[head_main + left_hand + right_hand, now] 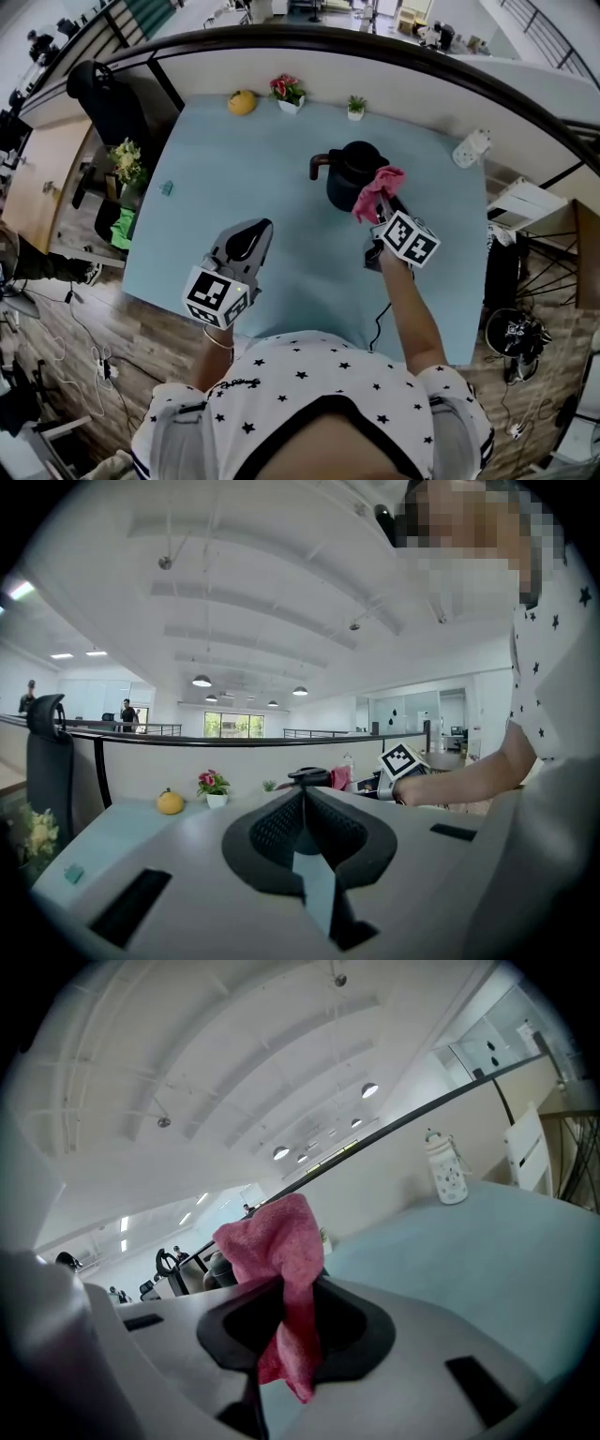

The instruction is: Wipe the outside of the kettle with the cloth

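Right gripper (386,210) fingers clamp a pink cloth (377,187) at 3 o'clock of the black kettle (347,173); left gripper (255,230) fingers together.

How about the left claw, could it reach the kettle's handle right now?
Probably yes: only bare table lies between the left claw and the kettle's handle, which sticks out toward its side.

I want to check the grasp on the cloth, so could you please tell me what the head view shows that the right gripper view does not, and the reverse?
Only the head view shows the whole dark kettle with its handle, the left gripper near the front edge of the blue table, and the yellow fruit. Only the right gripper view shows the jaws of the right gripper shut on the pink cloth, and the ceiling lights. Both show the cloth, the table and the white dotted jar.
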Demonstrator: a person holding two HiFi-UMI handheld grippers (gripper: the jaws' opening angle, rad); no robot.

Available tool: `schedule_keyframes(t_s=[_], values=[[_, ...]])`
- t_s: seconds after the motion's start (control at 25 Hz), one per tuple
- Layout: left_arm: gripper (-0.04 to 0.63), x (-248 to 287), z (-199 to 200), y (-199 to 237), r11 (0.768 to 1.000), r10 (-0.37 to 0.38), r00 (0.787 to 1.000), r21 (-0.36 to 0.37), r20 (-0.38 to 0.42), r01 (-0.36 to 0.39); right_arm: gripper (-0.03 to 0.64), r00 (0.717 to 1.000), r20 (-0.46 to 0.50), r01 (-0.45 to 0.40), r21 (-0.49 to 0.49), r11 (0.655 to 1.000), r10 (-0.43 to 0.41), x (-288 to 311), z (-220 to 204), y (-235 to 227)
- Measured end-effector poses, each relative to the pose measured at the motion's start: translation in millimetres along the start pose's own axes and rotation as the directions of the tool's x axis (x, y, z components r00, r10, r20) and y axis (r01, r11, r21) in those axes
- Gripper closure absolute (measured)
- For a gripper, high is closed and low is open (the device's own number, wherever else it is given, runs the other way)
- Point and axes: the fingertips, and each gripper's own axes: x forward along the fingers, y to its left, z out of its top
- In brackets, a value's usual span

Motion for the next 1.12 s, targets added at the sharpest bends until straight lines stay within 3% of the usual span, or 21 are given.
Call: schedule_keyframes(t_s=[0.52,0.88,1.12], values=[[0.565,0.7,-5.4,6.7,0.999,0.034,0.999,-0.006,-0.024,-0.034,0.532,0.997,0.014,0.073,-0.255,0.964,-0.071,24.5,26.7,-25.3],[0.565,2.4,-4.1,7.4,1.000,0.019,1.000,-0.007,-0.016,-0.019,0.532,0.996,0.026,0.089,-0.248,0.965,-0.085,15.7,29.2,-26.8],[0.565,1.1,-3.5,4.3,1.000,-0.008,1.000,-0.006,-0.003,0.008,0.532,0.991,0.110,0.094,-0.193,0.977,-0.074,-22.4,35.9,-10.8]])
